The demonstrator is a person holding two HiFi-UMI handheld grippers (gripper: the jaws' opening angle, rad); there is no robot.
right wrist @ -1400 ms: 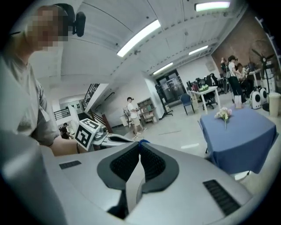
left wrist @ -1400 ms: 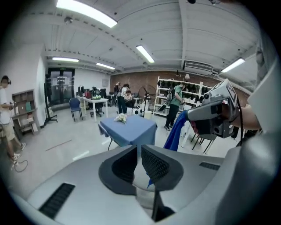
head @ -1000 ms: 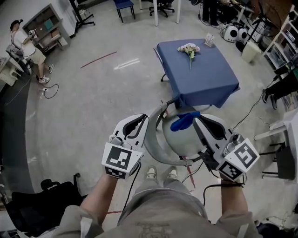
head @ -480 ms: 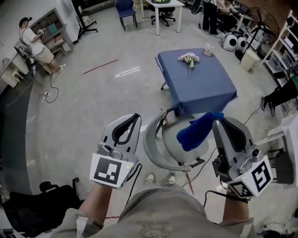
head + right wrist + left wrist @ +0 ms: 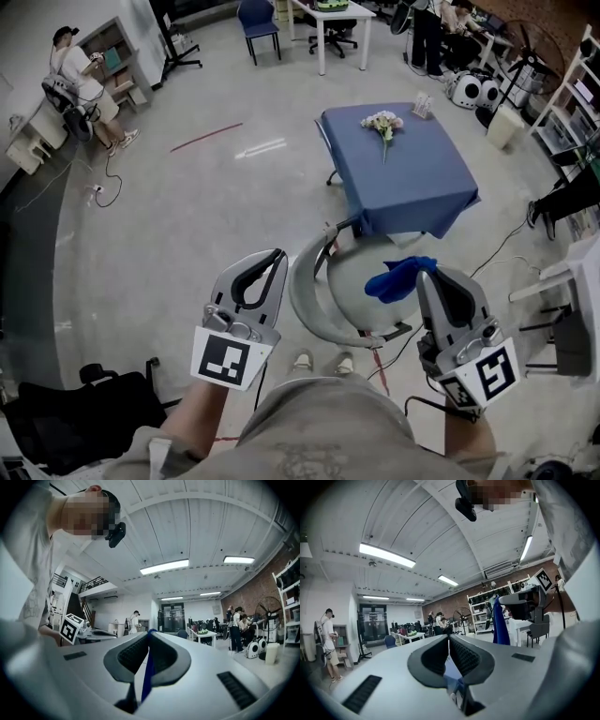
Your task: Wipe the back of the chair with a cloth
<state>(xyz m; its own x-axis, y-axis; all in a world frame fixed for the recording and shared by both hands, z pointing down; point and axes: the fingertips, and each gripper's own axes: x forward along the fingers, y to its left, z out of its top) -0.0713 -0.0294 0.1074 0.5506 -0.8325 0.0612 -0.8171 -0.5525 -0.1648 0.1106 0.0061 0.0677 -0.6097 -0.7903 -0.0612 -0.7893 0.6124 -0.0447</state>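
Note:
A grey chair stands just in front of my feet in the head view, its curved backrest (image 5: 302, 302) toward me and its round seat (image 5: 354, 281) beyond. My right gripper (image 5: 424, 275) is shut on a blue cloth (image 5: 397, 279), which hangs over the right part of the seat. In the right gripper view the cloth (image 5: 148, 670) shows as a thin blue strip pinched between the jaws. My left gripper (image 5: 278, 253) is left of the backrest, shut and empty. The left gripper view shows its jaws pressed together (image 5: 449, 638), and the cloth (image 5: 500, 626) hanging from the right gripper (image 5: 528, 603).
Beyond the chair is a table under a blue cover (image 5: 412, 173) with a bunch of flowers (image 5: 381, 122) on it. Cables run over the floor at right (image 5: 497, 239). A black bag (image 5: 70, 412) lies at lower left. People stand at desks far off (image 5: 70, 70).
Both grippers have risen and drawn back from the chair. The right one carried the cloth away from the backrest and out over the seat's right side. The left one stayed shut.

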